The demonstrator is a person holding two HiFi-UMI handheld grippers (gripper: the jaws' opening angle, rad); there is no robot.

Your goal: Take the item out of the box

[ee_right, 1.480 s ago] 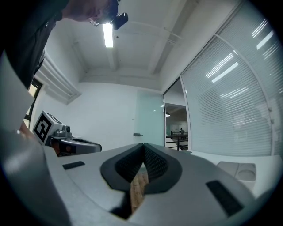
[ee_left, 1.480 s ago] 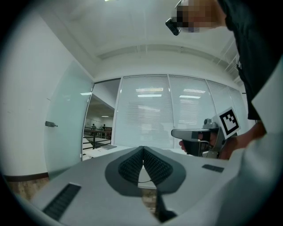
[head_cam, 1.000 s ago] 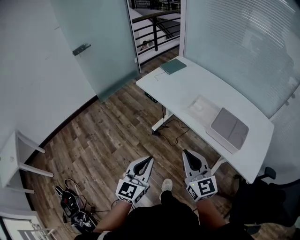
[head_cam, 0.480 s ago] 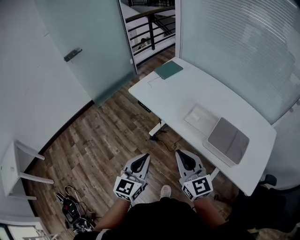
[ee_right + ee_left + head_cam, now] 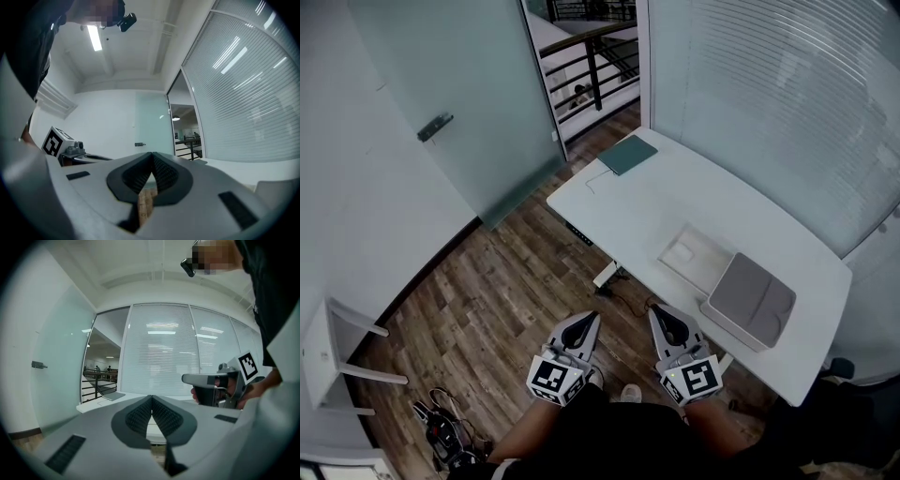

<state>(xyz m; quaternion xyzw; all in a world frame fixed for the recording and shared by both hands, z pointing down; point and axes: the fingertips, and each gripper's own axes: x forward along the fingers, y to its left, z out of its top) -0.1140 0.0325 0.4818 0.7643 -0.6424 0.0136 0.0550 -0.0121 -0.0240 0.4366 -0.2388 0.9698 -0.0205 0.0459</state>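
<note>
Both the left gripper (image 5: 584,323) and right gripper (image 5: 667,319) are pinched closed and empty; the box (image 5: 752,298) sits ahead-right of them on the desk (image 5: 656,197); arriving closed, they may shove it rather than open it.

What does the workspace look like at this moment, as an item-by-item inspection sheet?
Surface: white desk, mostly bare.
Job's things: box with a grey lid near the desk's front edge; lid on, contents hidden.
Clutter: green notebook at the far corner; flat white object beside the box.
Tongs: left tongs and right tongs both shut and empty, held over the floor short of the desk.
Cables: cords under the desk; tangled bundle on the floor.
Surroundings: wood floor, frosted glass door, blinds, railing.
</note>
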